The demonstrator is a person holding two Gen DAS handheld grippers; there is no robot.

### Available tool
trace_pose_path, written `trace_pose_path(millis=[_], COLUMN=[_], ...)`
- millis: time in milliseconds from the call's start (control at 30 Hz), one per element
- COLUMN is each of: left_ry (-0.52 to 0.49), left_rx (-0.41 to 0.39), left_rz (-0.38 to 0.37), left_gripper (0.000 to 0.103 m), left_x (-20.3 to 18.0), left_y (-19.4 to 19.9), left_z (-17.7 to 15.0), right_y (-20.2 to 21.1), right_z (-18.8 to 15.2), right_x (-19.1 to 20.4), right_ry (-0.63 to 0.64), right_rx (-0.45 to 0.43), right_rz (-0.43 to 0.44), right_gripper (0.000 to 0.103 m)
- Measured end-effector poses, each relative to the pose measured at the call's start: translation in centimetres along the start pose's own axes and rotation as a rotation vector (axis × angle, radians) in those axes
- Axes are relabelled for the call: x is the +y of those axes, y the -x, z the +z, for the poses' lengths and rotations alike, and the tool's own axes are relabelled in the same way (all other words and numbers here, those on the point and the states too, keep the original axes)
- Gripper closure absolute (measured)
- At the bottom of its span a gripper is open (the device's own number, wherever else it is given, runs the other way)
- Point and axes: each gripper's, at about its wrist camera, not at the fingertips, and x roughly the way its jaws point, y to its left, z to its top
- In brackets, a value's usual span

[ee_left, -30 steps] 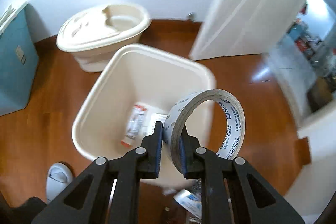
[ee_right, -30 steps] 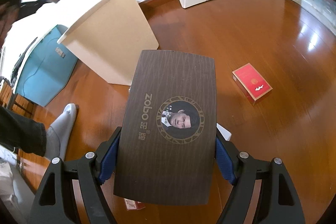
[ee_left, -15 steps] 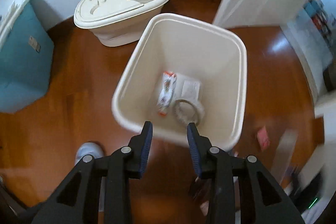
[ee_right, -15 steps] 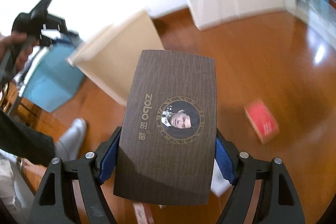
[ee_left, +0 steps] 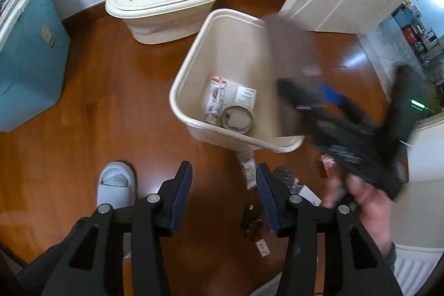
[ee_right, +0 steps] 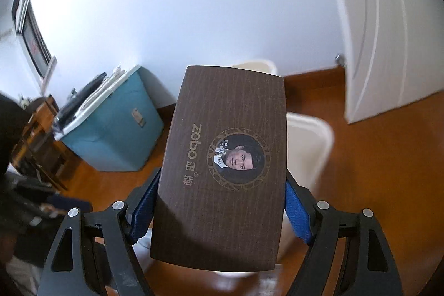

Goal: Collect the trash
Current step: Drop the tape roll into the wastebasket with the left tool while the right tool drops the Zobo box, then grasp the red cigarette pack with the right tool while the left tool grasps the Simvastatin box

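**Brown box held over the bin; tape roll lying inside**

The left gripper (ee_left: 223, 185) is seen with its jaws spread wide and nothing between them. Ahead of it and slightly to its right, a cream trash bin (ee_left: 181, 79) stands on the wooden floor (ee_left: 111, 101). Inside the bin, a tape roll (ee_left: 238, 119) lies flat on the bottom, beside a white-and-orange wrapper (ee_left: 217, 99) and a white paper slip (ee_left: 245, 96). Small scraps of litter (ee_left: 248, 171) are scattered on the floor between the bin and the left gripper's right finger. Beyond the bin, near the wall, a cream lidded tub (ee_left: 166, 4) is placed; far to the left a teal box (ee_left: 27, 54) is seen. A grey slipper (ee_left: 116, 185) rests just left of the left finger.

The right gripper (ee_right: 222, 208) is clamped on a brown box (ee_right: 224, 162) printed with "zobo" and a portrait, gripped by its two long sides. In the right wrist view, the cream bin (ee_right: 310, 146) is partly visible behind and below the box. In the left wrist view, the right gripper appears as a heavy blur over the bin's right rim, so the box's exact position over the opening cannot be judged with confidence.
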Motion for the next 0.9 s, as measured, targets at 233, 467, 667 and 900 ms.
trace_pose_path(millis=[233,467,667,900], left_ry=[-0.014,-0.128,-0.305,-0.344], left_rx=[0.044,0.055,0.115,0.190], left_rz=[0.021,0.047,0.069,0.084], left_gripper=[0.056,0.056,0.056,0.056], left_x=[-0.5,-3.7,-7.7,-8.2], left_y=[-1.0,-1.4,-3.6,-5.7], left_z=[-0.8,-2.2,-6.5,-8.4], right_y=[-0.6,9.5,9.5,4.5], right_z=[-2.1,-12.1,-21.1,-22.9], right_x=[-1.4,-12.8,-25.0,-27.5], right_ry=[-0.031,-0.140,-0.149,0.045], right_rx=[0.041,0.012,0.268,0.458], right_rz=[0.000,-0.305,-0.535,-0.518], right_gripper=[0.017,0.001,0.001,0.001])
